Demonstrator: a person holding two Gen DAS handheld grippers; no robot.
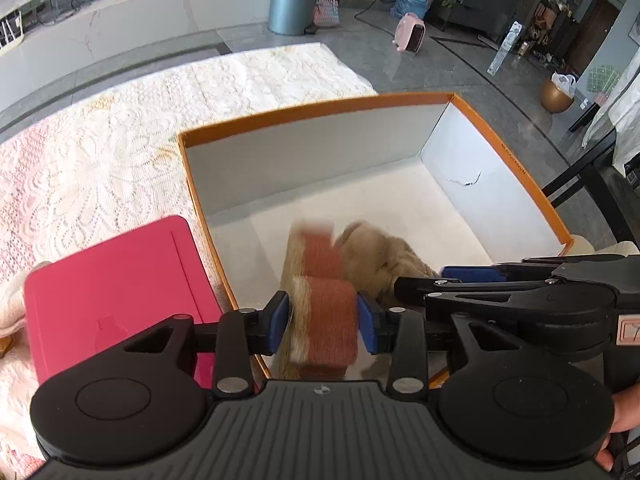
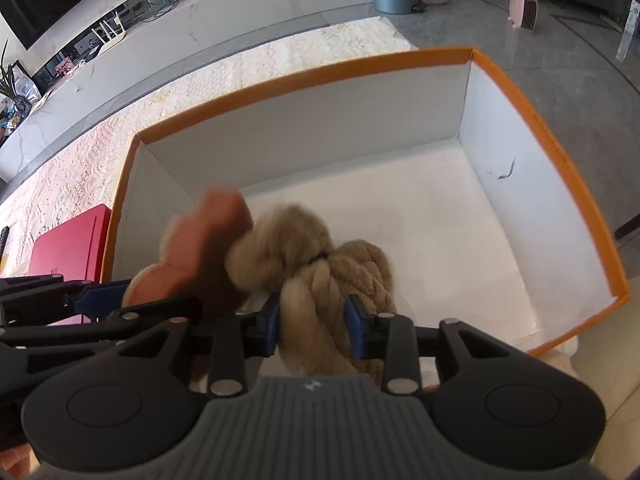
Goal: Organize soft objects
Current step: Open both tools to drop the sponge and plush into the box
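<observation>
The left tool (image 1: 323,317) is clamped on the rust-red end of a plush toy (image 2: 304,248); the right tool (image 2: 313,325) grips its tan body, over an orange box (image 1: 320,110).

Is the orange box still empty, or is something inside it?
Not empty: the soft toy, held by both grippers, hangs inside the orange box; elsewhere its white floor is bare.

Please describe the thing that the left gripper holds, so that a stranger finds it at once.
Look in the big orange-rimmed box with white walls. At its near edge, the left gripper clamps a plush toy. Unlike the beige fur beside it, this part is brick red.
</observation>
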